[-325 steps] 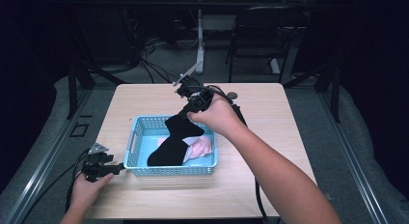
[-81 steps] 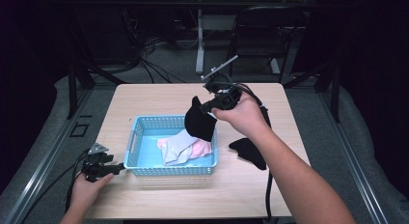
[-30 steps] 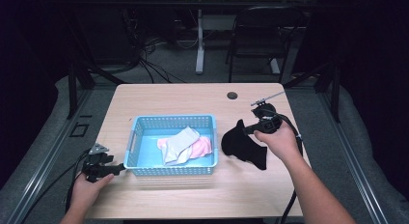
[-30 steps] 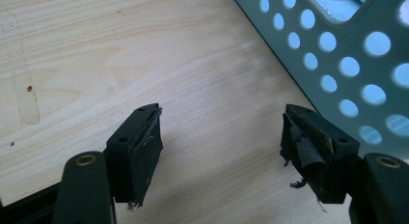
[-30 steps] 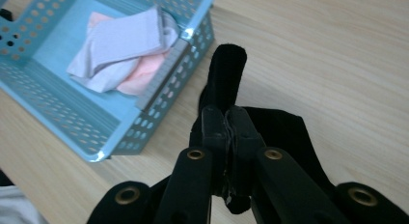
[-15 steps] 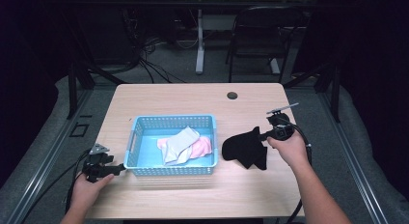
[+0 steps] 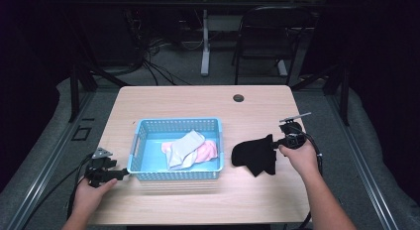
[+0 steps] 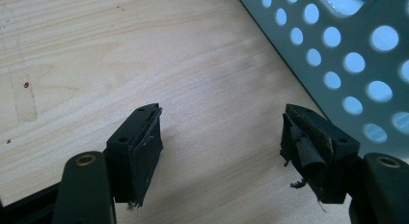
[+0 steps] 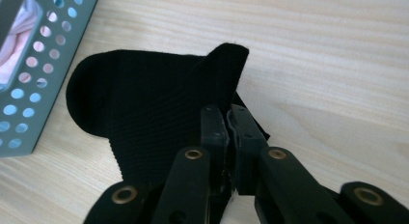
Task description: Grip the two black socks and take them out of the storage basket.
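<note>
A black sock [image 7: 253, 154] lies flat on the table just right of the blue basket [image 7: 176, 122]. My right gripper [image 7: 274, 143] pinches its near edge. In the right gripper view the jaws [image 9: 227, 118] stand almost together with the edge of the sock [image 9: 144, 113] between them. They have just been opening a little, and the pads still touch the fabric. More black fabric [image 7: 266, 168] lies under the sock's near end. My left gripper [image 7: 119, 174] rests on the table at the basket's left front corner. Its jaws [image 8: 222, 132] are open, with only bare wood between them.
In the basket lie a white sock [image 7: 183, 146] and a pink one [image 7: 207, 151]. The basket wall [image 8: 347, 55] stands close to the left gripper's right jaw. A round cable hole [image 7: 238, 97] sits near the table's far edge. A chair [image 7: 265, 36] stands beyond the table.
The right hand has come down and to the right with the black sock, which hung folded before and now lies spread on the table. The left hand has not moved.
</note>
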Action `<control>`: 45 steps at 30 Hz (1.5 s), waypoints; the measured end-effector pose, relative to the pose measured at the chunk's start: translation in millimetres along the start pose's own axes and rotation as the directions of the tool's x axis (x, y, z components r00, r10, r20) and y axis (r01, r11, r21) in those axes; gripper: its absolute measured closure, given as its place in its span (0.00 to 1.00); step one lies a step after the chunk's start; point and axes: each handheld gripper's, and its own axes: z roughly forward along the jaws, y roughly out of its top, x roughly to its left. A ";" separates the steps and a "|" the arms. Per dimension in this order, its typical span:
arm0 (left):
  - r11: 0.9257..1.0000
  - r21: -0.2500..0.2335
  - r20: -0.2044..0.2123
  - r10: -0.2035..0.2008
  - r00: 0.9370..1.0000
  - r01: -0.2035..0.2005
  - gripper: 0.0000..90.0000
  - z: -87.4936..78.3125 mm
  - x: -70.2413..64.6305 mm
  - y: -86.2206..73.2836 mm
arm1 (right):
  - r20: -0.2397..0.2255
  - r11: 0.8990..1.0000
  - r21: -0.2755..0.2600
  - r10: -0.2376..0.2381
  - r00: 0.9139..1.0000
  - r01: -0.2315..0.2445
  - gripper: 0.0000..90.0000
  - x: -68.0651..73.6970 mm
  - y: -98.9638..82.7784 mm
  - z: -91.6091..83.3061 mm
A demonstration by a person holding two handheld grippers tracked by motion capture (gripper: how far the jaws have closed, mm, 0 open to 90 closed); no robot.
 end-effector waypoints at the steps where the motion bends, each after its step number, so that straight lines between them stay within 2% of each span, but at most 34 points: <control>1: 1.000 -0.001 -0.001 0.000 1.000 0.000 0.34 0.1 -0.1 0.0 | 0.006 1.000 -0.016 0.006 1.000 -0.006 0.86 0.3 -1.9 1.4; 2: 1.000 0.000 -0.001 0.001 1.000 -0.001 0.34 0.2 0.0 0.0 | 0.006 1.000 -0.016 0.006 1.000 -0.006 0.86 0.3 -1.9 1.4; 3: 1.000 0.001 -0.001 0.002 1.000 -0.002 0.34 0.1 0.1 0.0 | 0.010 1.000 -0.030 -0.005 1.000 0.005 0.81 1.3 -3.3 0.9; 4: 1.000 -0.001 -0.001 -0.001 1.000 0.001 0.34 0.3 0.0 0.0 | 0.010 1.000 -0.030 -0.005 1.000 0.005 0.81 1.3 -3.3 0.9; 5: 1.000 -0.001 -0.002 -0.002 1.000 0.002 0.34 0.3 0.1 0.0 | 0.025 0.999 -0.050 -0.013 1.000 0.014 0.77 3.1 -4.6 0.1; 8: 1.000 0.000 -0.002 0.001 1.000 -0.001 0.34 0.2 0.0 0.0 | 0.026 0.998 -0.049 -0.029 0.999 0.030 0.73 5.1 -5.4 -1.7; 10: 1.000 -0.001 -0.003 0.002 1.000 -0.002 0.34 -0.2 -0.1 -0.1 | 0.025 0.996 -0.079 -0.041 0.999 0.043 0.70 9.3 -6.6 -2.1; 13: 1.000 -0.005 -0.002 0.001 1.000 -0.001 0.34 -0.5 0.5 0.1 | 0.014 0.993 -0.088 -0.077 0.997 0.077 0.66 18.9 -8.7 -2.7; 26: 1.000 -0.007 -0.002 0.001 1.000 -0.001 0.34 -0.6 0.2 0.0 | 0.015 0.979 -0.125 -0.160 0.987 0.160 0.64 46.8 -20.3 -4.0; 32: 1.000 -0.006 -0.002 0.002 1.000 -0.002 0.34 -0.6 0.4 0.0 | -0.017 0.978 -0.150 -0.147 0.989 0.143 0.64 51.0 -31.6 1.0; 35: 1.000 -0.005 -0.002 0.002 1.000 -0.002 0.34 -0.5 0.2 -0.1 | -0.041 0.978 -0.177 -0.115 0.992 0.106 0.64 50.3 -42.0 7.2; 38: 1.000 -0.001 -0.001 0.003 1.000 -0.003 0.34 -0.2 -0.1 -0.1 | -0.041 0.976 -0.192 -0.115 0.992 0.105 0.64 49.1 -46.0 10.0; 39: 1.000 -0.002 0.000 0.004 1.000 -0.004 0.34 -0.3 -0.2 0.0 | -0.016 0.967 -0.227 -0.120 0.993 0.113 0.64 49.1 -49.3 11.3; 40: 1.000 -0.003 0.001 0.003 1.000 -0.003 0.34 -0.3 -0.2 0.0 | -0.007 0.964 -0.241 -0.117 0.993 0.112 0.64 49.4 -50.6 10.8; 44: 1.000 -0.006 0.001 0.003 1.000 -0.003 0.34 -0.6 -0.1 0.3 | -0.028 0.946 -0.311 -0.102 0.994 0.088 0.62 48.8 -57.8 10.4; 45: 1.000 -0.006 0.001 0.003 1.000 -0.003 0.34 -0.6 -0.1 0.3 | -0.016 0.941 -0.323 -0.107 0.994 0.096 0.61 48.2 -60.0 11.0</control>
